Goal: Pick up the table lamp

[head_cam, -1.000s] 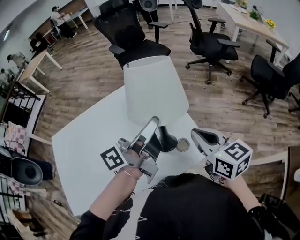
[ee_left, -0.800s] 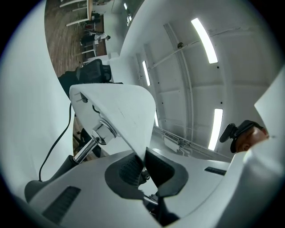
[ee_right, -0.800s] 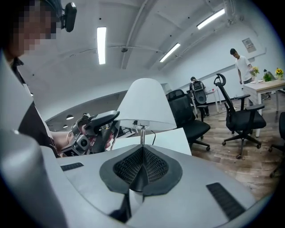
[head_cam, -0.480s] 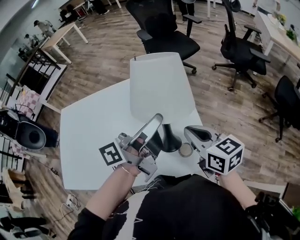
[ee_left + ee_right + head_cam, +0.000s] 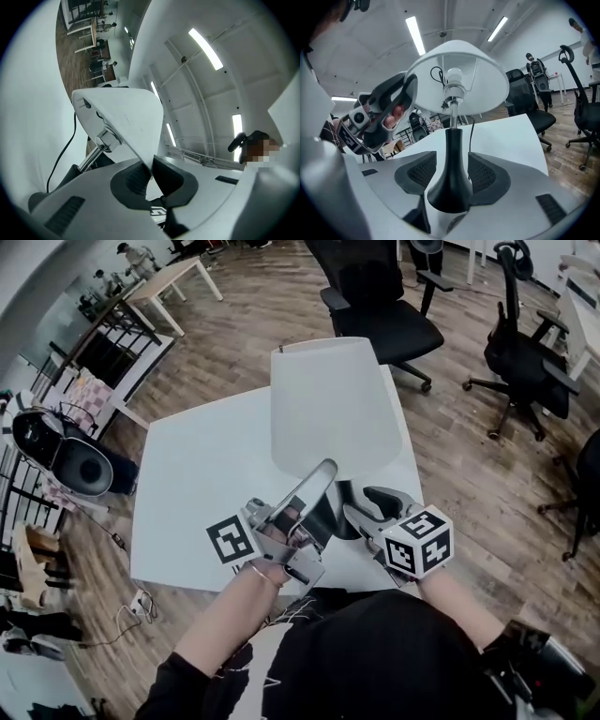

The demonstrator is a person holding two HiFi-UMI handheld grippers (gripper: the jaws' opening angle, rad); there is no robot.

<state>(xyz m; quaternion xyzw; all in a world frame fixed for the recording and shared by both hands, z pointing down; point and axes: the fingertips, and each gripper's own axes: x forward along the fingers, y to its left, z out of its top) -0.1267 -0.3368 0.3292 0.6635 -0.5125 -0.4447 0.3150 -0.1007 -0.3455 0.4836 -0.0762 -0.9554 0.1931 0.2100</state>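
Office room seen from above, plank floor (image 5: 234, 343) around a white table (image 5: 187, 474). At far left, a metal rack (image 5: 94, 352) and a round black device (image 5: 61, 451), both close to the table's left corner. Open floor beyond the far-left edge. Wide bare top across the table's left half.

Near the front edge, left gripper (image 5: 322, 472) angled upward, jaws pinched tight on the lower rim of the shade (image 5: 124, 115). Lamp (image 5: 330, 442) toward the table's front-right corner, white shade above a black stem (image 5: 451, 154), black cord (image 5: 61, 154) trailing over the top.

Just right of the stem, right gripper (image 5: 354, 504) low by the front edge, jaws opening. Stem between the pads, narrow gaps either side.

Past the far corner, a black chair (image 5: 380, 296). Further right, more chairs (image 5: 525, 362), well apart from the table, floor open between.
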